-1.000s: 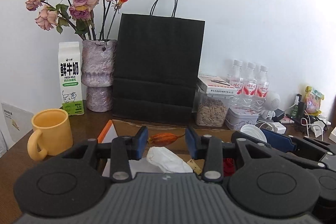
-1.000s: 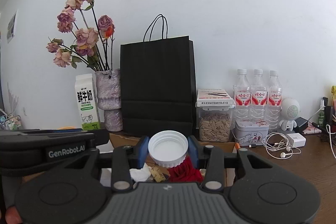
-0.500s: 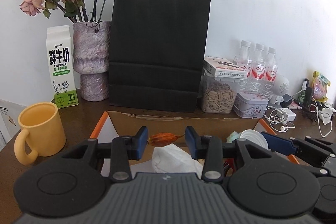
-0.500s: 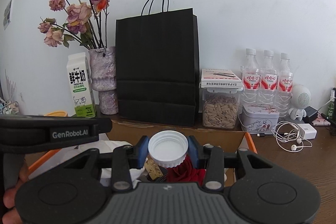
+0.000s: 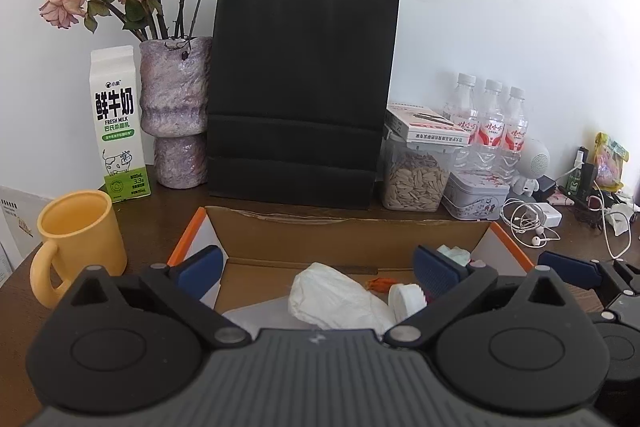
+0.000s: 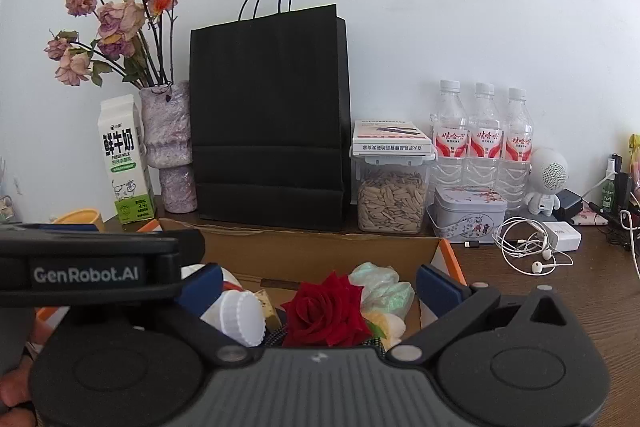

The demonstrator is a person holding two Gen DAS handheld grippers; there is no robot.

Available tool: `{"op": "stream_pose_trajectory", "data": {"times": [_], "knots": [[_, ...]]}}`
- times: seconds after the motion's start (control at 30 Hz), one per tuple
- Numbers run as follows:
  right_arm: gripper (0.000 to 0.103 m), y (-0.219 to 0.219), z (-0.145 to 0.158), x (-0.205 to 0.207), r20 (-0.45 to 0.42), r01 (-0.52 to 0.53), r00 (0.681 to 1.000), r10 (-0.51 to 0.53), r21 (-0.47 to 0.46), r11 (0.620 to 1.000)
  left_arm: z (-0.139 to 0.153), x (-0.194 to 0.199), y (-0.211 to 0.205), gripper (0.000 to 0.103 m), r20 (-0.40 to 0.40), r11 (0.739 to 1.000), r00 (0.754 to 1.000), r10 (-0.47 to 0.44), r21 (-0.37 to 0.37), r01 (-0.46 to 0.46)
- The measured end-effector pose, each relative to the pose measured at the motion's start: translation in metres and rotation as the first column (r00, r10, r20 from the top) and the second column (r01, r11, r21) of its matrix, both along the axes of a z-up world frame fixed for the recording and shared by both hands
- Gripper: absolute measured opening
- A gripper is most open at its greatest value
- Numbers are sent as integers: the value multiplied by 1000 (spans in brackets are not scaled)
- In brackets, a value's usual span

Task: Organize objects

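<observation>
Both grippers hang over the cardboard box [image 5: 344, 227], and the step in hand looks like a drop-off that is just finishing. The left gripper [image 5: 318, 263] has just been opening; its jaws stand spread wide with nothing pinched between them. The dried orange bud [image 5: 380, 283] lies loose in the box, at about one o'clock from the crumpled white tissue [image 5: 336, 301]. The right gripper [image 6: 320, 285] has likewise just been opening, and its jaws are spread with nothing gripped — the white bottle cap [image 6: 242, 317] sits tilted on the heap inside the box, just beside the left pad, at about nine o'clock from the red rose [image 6: 326, 309].

To do this well, I judge both grippers should lift straight up and away before swinging sideways, since the cap rests close to a pad and a sideways pull could drag it out over the box wall. Keep the jaws wide during the retreat so no tissue snags.

For the next pick, the loose clutter lies at about two o'clock from the box in the right wrist view — the earphone cable [image 6: 528, 247] is limp and tangle-prone, so pinch it at a bunched part rather than a single strand.
</observation>
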State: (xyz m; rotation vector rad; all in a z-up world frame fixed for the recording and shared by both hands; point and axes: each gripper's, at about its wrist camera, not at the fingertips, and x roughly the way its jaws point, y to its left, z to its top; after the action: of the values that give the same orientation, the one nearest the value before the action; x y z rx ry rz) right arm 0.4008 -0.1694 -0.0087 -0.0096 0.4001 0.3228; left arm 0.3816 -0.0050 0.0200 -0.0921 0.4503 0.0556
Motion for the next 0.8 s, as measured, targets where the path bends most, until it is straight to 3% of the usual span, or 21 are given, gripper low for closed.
{"op": "stream_pose_trajectory", "data": {"times": [0.53, 0.8], "knots": [[103, 3, 0, -4, -2, -5, 1000, 5, -18, 1000, 2, -6, -1, 103, -16, 1000, 1000, -13, 4, 13], [103, -3, 6, -31, 28, -9, 1000, 10, -39, 999, 10, -40, 0, 103, 21, 1000, 1000, -12, 11, 12]]}}
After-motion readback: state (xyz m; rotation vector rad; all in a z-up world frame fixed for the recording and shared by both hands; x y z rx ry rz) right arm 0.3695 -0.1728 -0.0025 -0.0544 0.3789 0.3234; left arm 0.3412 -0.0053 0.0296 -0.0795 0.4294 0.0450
